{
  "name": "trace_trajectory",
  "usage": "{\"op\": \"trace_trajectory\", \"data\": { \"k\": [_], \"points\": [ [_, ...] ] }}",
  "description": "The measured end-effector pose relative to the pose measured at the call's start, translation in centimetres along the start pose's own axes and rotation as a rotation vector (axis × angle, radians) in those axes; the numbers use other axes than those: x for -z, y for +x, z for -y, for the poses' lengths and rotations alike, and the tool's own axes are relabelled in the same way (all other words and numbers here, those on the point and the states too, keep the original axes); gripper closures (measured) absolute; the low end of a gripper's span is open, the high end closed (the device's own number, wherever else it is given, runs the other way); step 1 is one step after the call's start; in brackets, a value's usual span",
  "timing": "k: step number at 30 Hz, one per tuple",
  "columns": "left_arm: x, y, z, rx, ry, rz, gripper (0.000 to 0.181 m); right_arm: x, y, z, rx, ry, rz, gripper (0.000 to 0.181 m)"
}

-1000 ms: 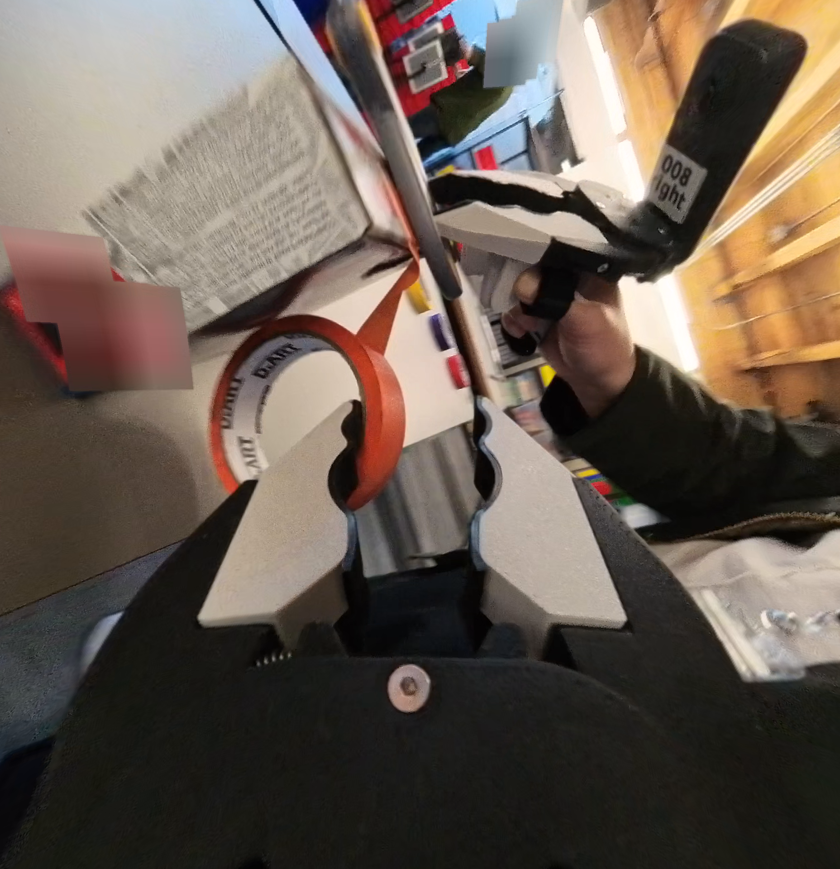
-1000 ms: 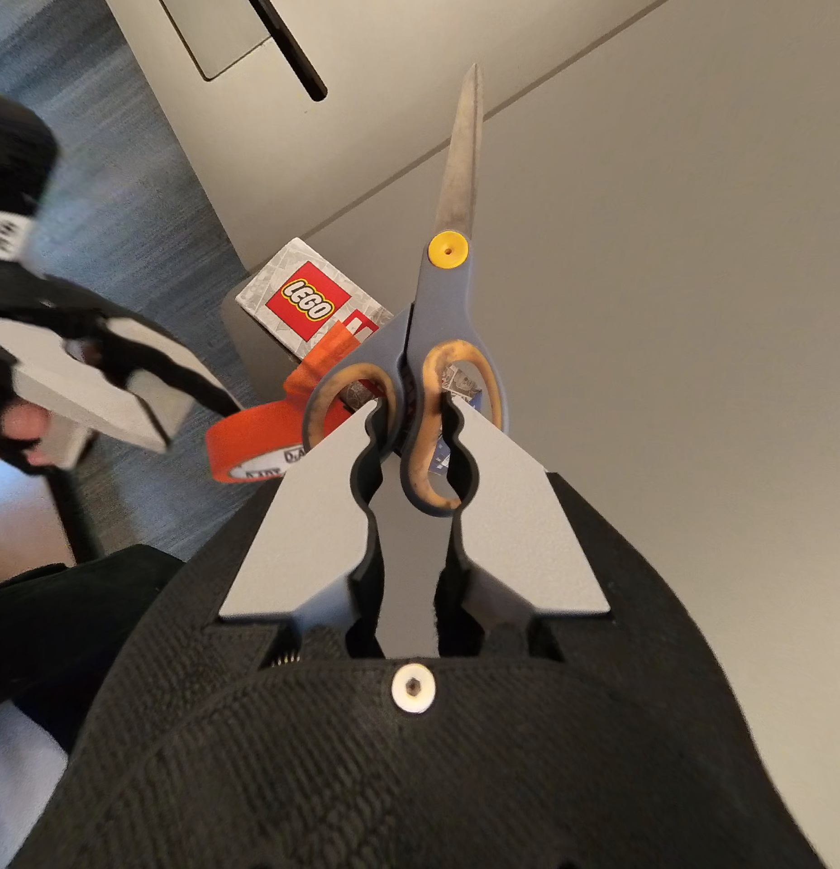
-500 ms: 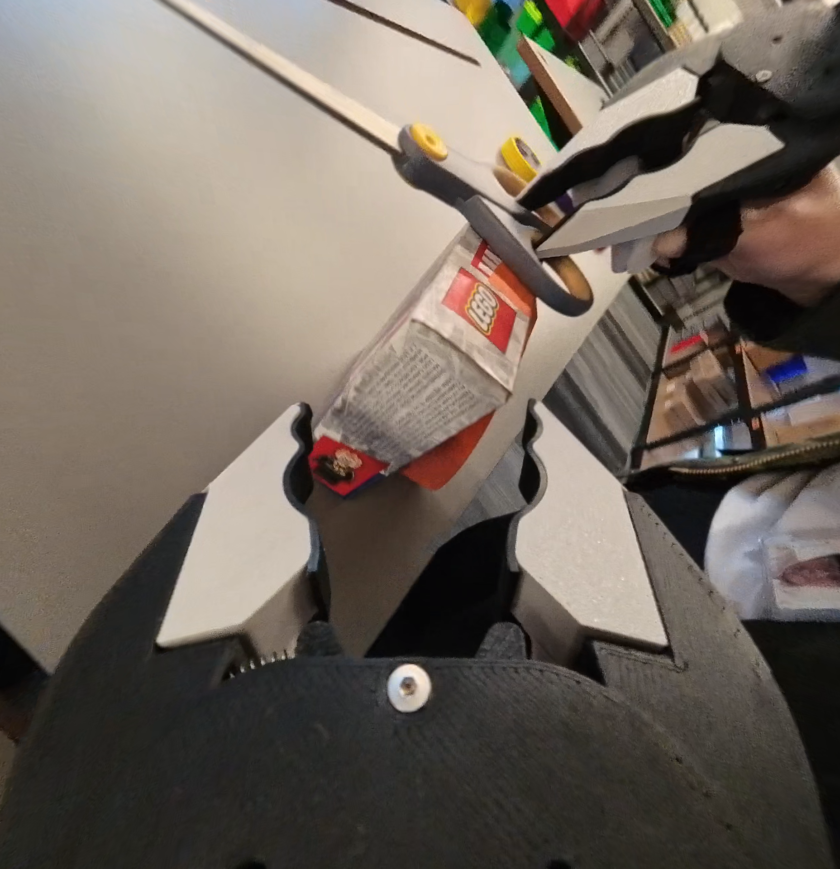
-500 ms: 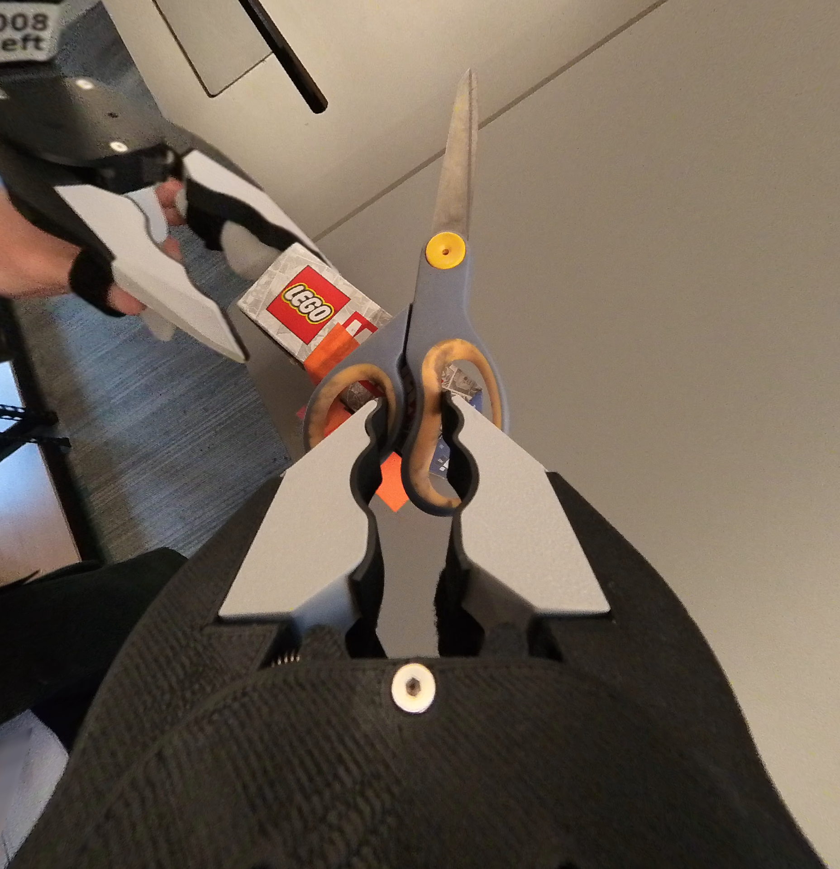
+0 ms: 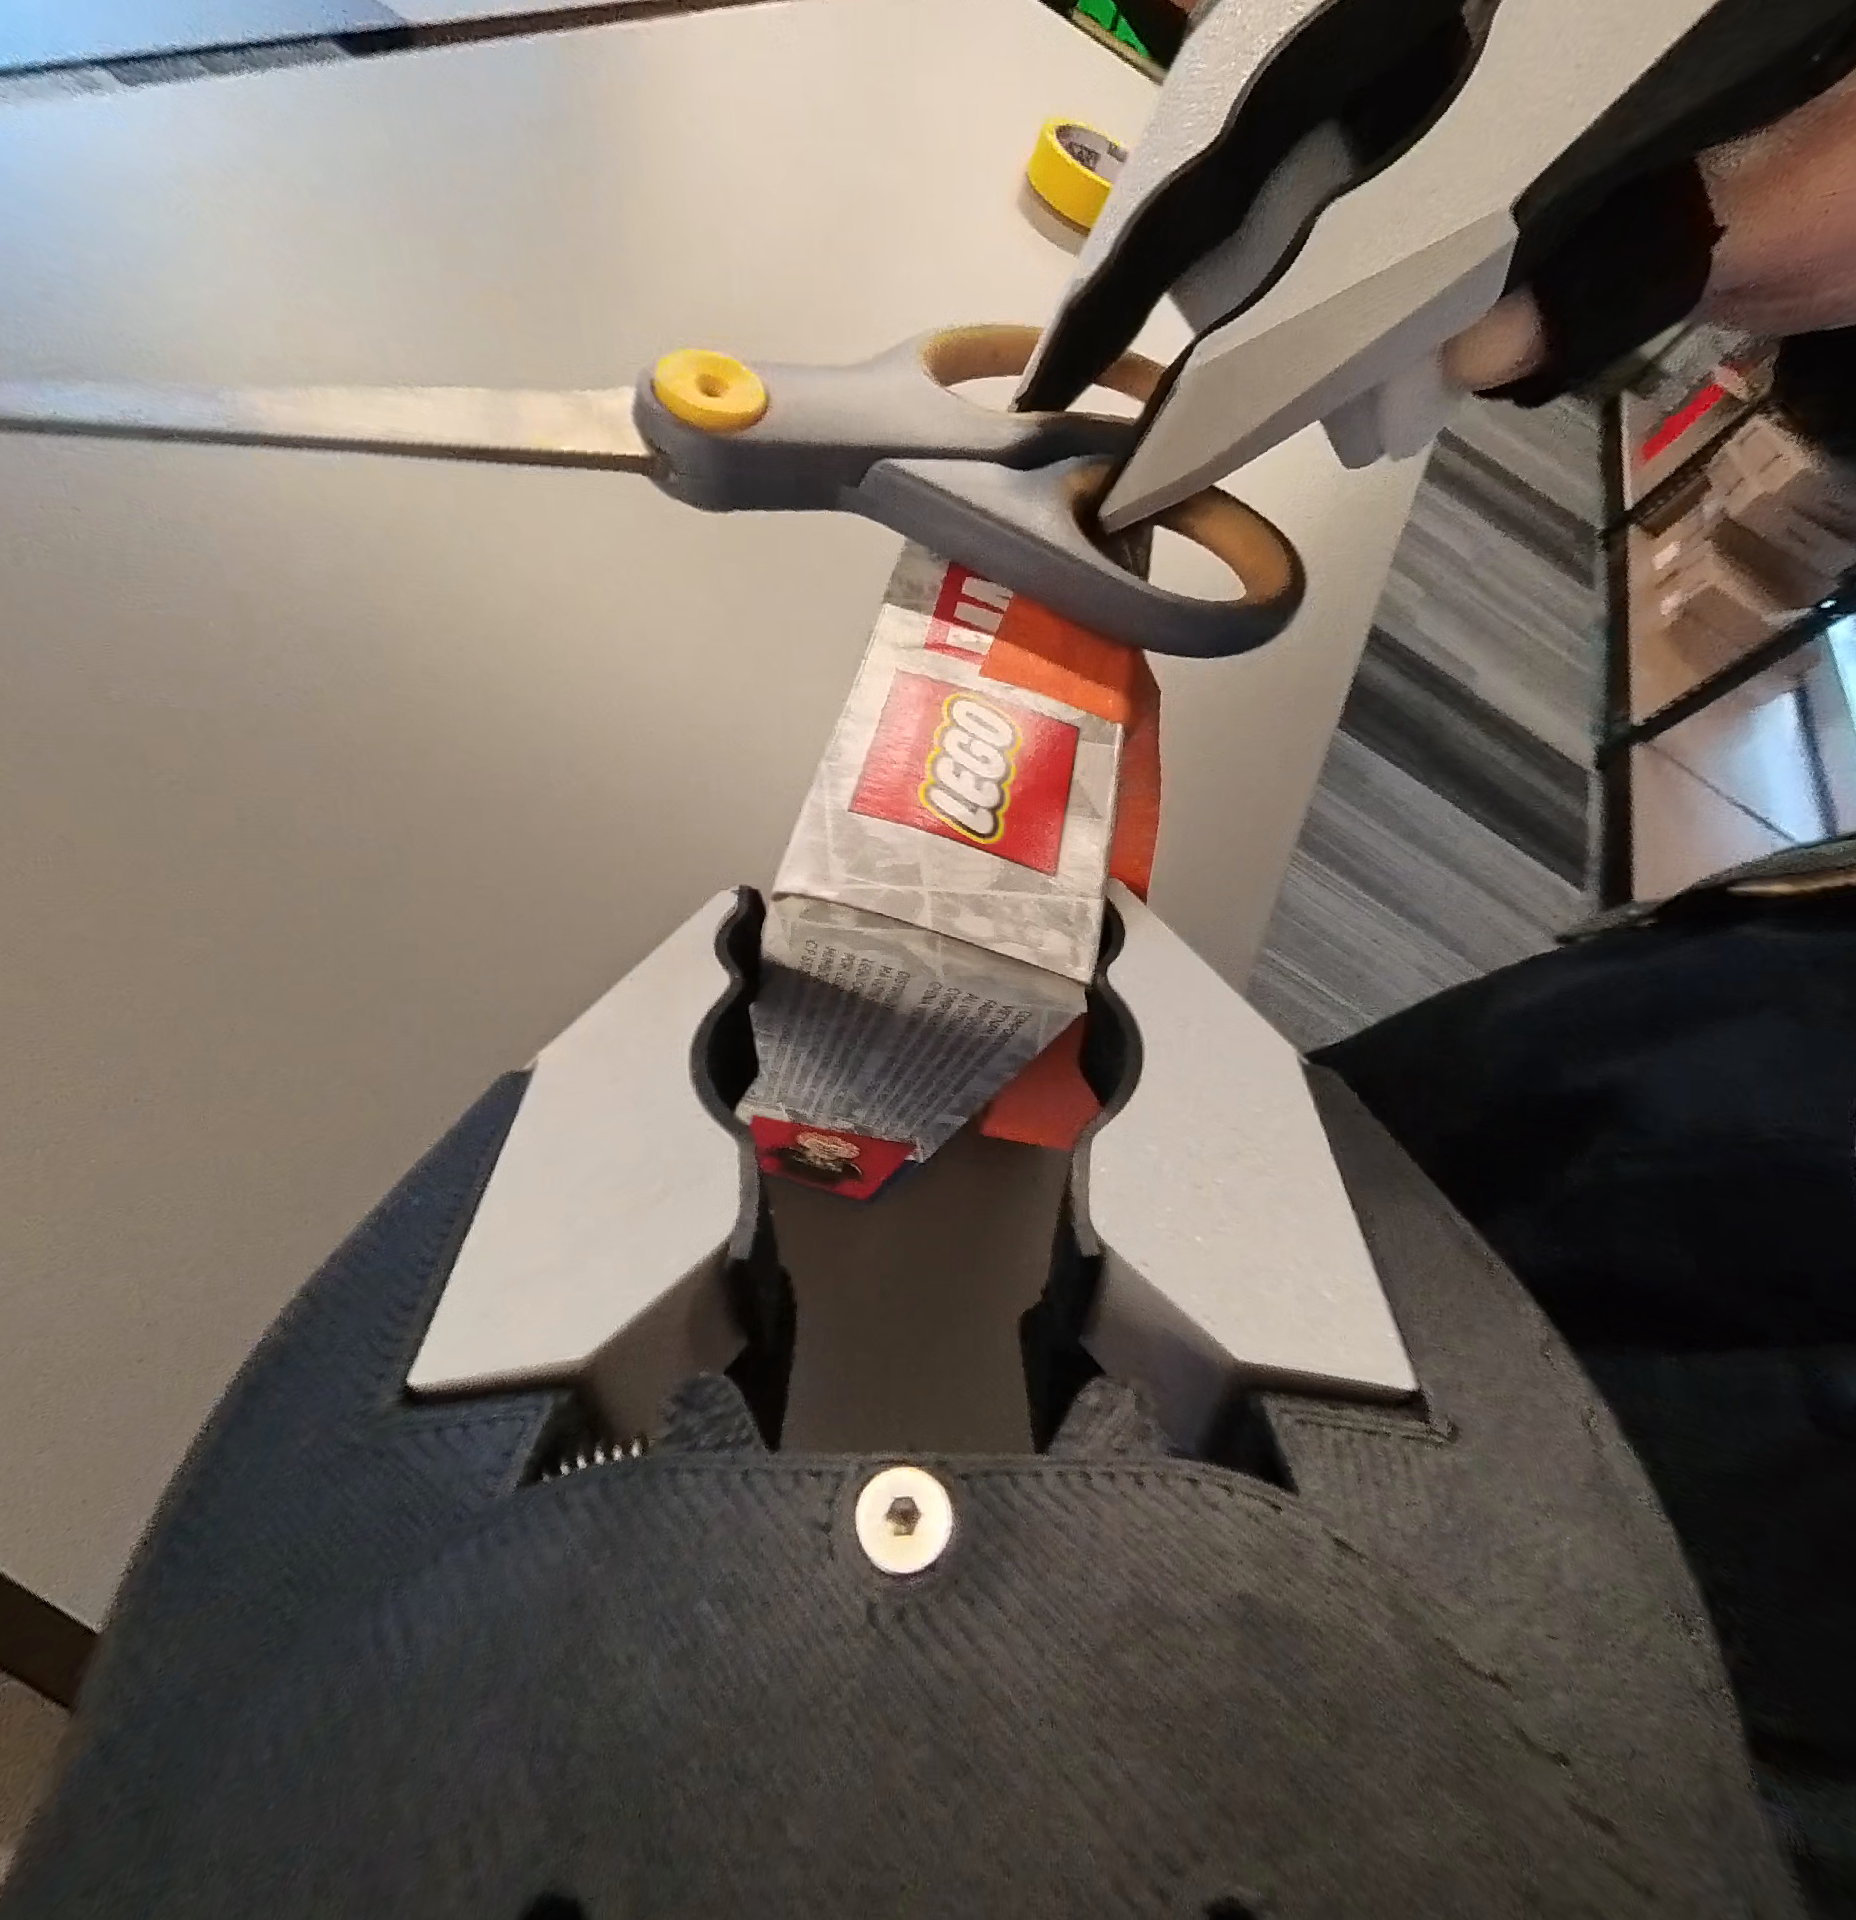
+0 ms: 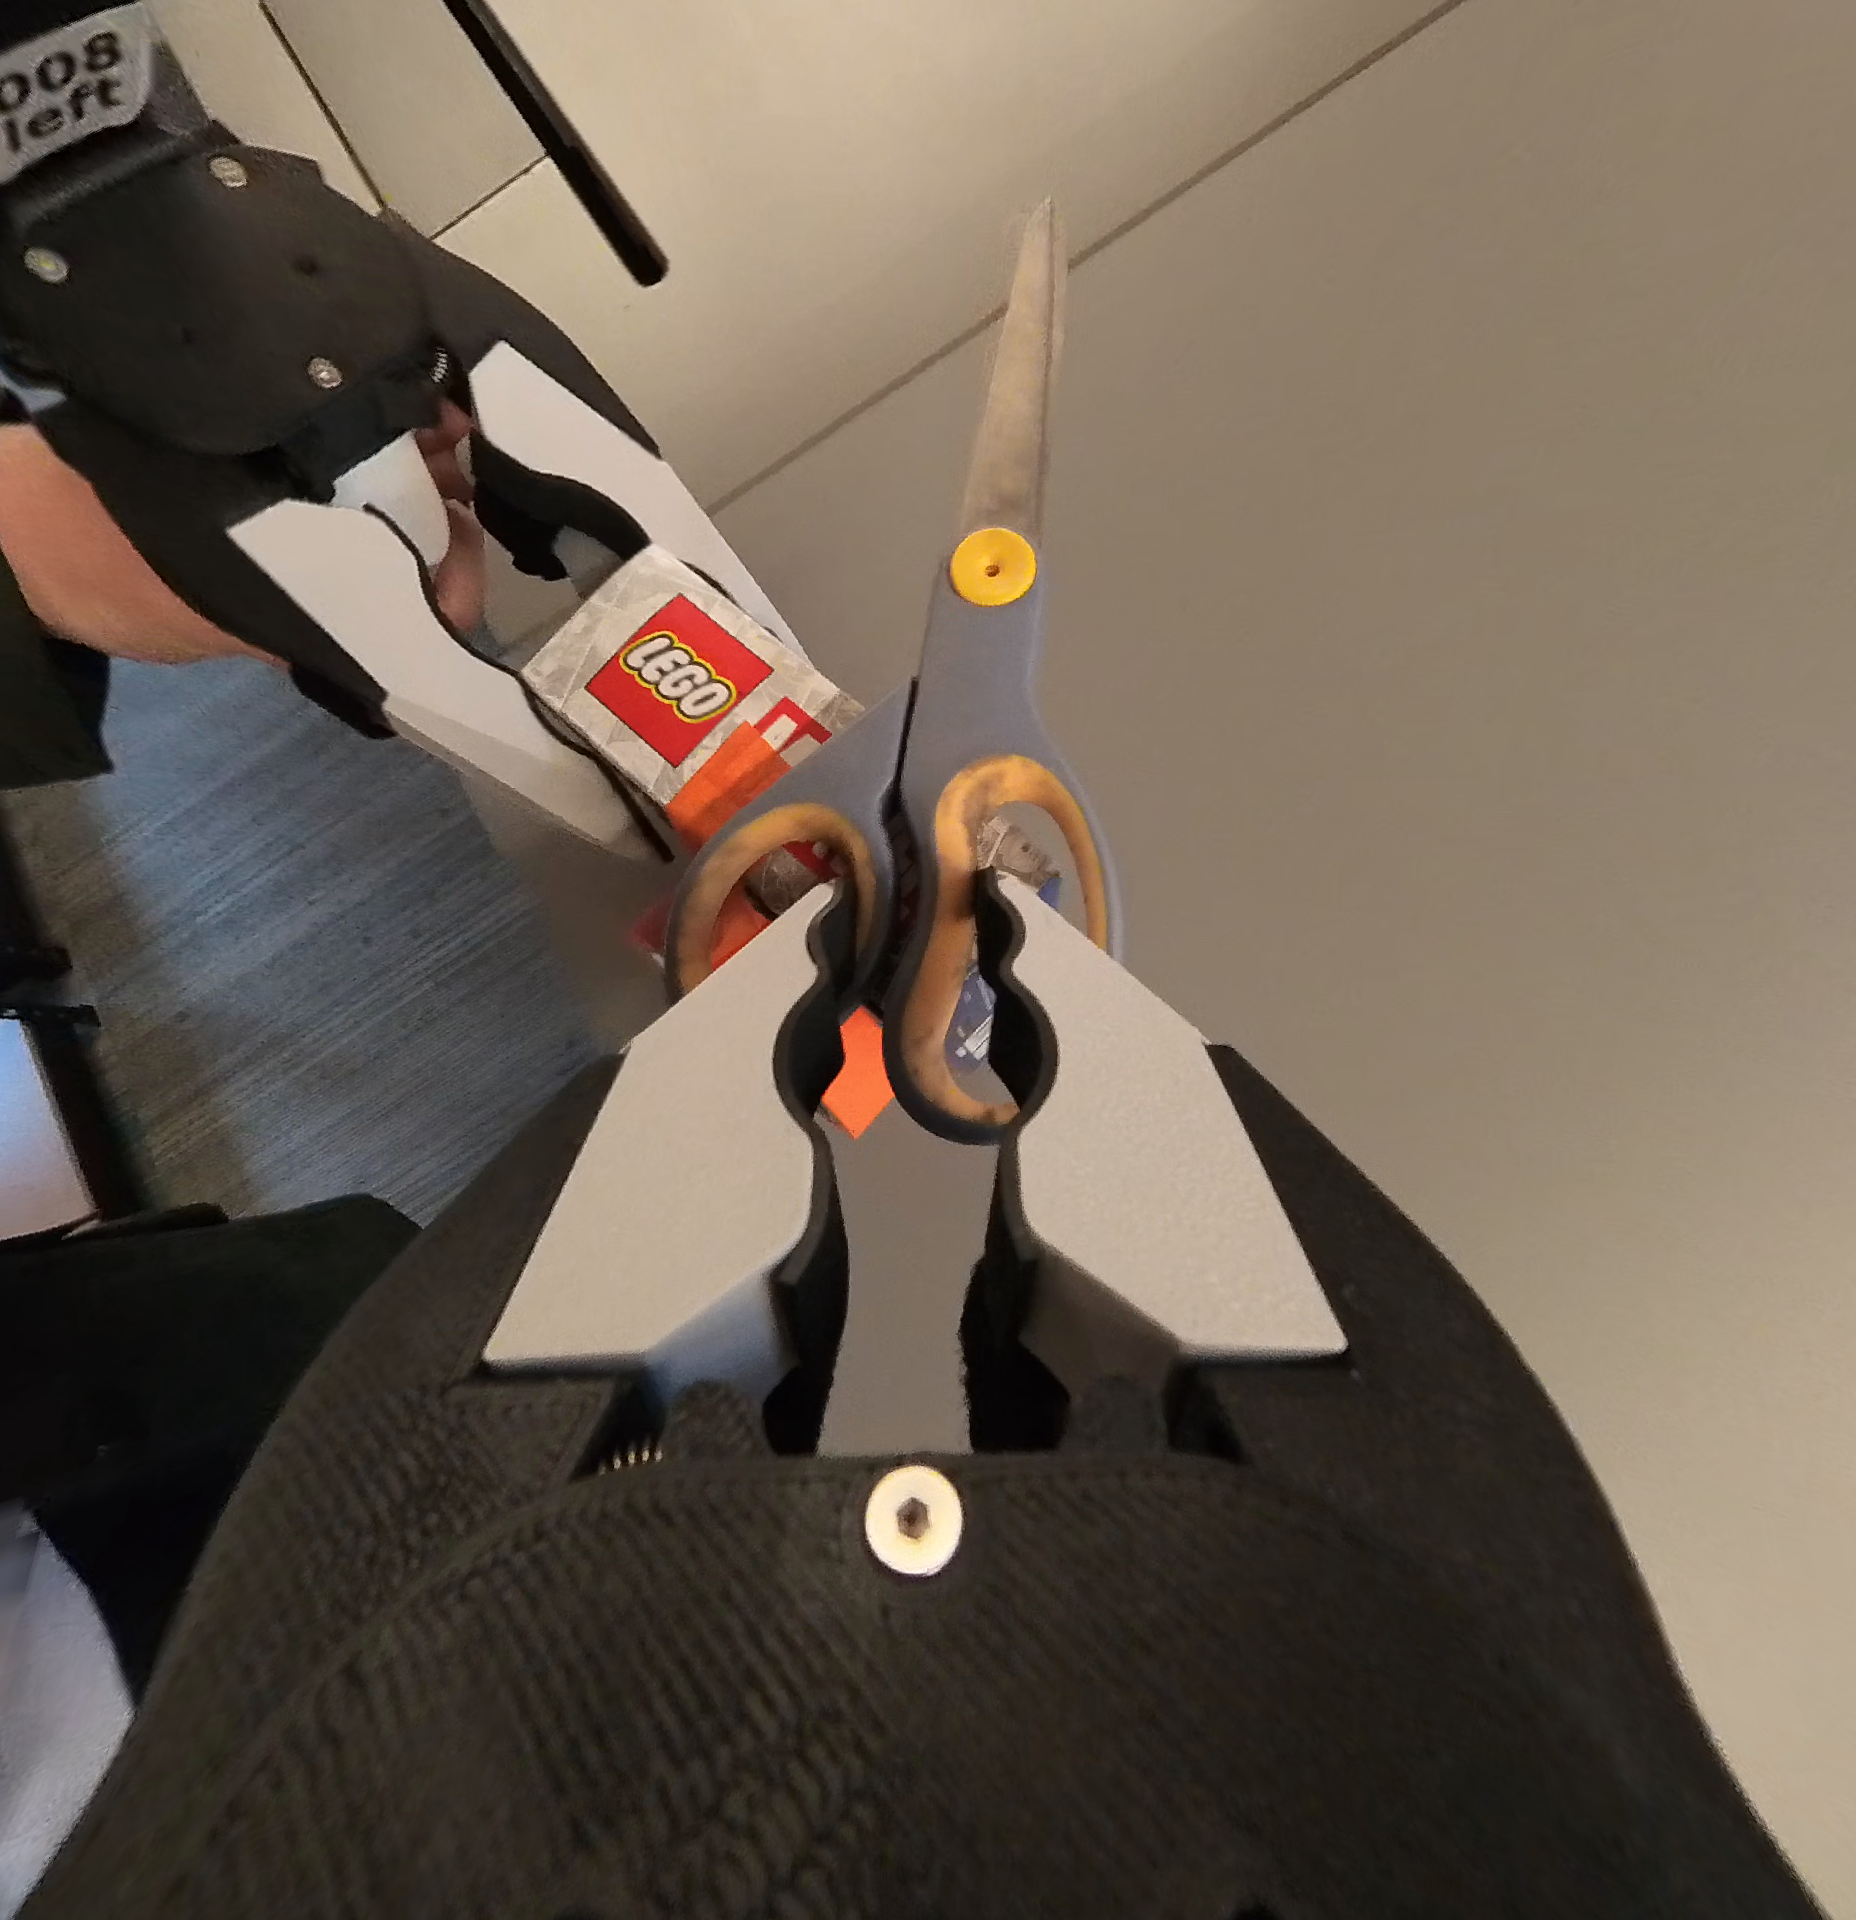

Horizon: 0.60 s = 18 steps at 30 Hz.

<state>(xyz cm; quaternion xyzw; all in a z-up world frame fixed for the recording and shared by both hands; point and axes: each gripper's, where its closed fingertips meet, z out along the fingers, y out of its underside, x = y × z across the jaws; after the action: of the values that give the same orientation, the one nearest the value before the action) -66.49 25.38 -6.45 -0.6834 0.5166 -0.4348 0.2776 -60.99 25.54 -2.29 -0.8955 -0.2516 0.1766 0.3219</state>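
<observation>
Scissors (image 6: 991,665) sit in the right claw (image 6: 919,904): both grey fingers pinch in on the inner handle loop, blades closed and pointing away over the beige tabletop (image 6: 1475,623). Grey handles with worn yellow-tan lining, yellow pivot cap. In the left wrist view the same scissors (image 5: 903,447) run across the frame, blade tip off the left edge, with the right claw (image 5: 1069,447) coming in from top right, one fingertip poking into a handle loop.

Left claw (image 5: 924,925) is closed on a small cardboard box (image 5: 955,831) — grey printed sides, red logo panel. The fingers press on its two opposite sides at the near end. Orange tape (image 5: 1132,748) is stuck across the box face and hangs down its right edge, with a loose flap beside the right finger.

From the right wrist view, box (image 6: 685,675) sits just left of the scissors handles, partly behind them, left claw (image 6: 560,665) on it from the left, a hand (image 6: 82,561) on its grip. Orange tape (image 6: 737,784) shows on the box and below the handles.

Yellow tape roll (image 5: 1075,166) lies farther back on the tabletop (image 5: 384,727).
</observation>
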Motion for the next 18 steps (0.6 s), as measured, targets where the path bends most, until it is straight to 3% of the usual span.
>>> {"op": "trace_trajectory", "data": {
  "k": [8,18],
  "points": [
    [-2.7,-2.5,2.6,-0.128,-0.014,0.018,0.125,-0.3,4.3,1.2,0.011,0.007,-0.04,0.159],
    [-7.5,-7.9,7.3,-0.212,-0.024,0.054,0.127,-0.3,12.7,3.2,0.029,0.001,-0.087,0.159]
  ]
}}
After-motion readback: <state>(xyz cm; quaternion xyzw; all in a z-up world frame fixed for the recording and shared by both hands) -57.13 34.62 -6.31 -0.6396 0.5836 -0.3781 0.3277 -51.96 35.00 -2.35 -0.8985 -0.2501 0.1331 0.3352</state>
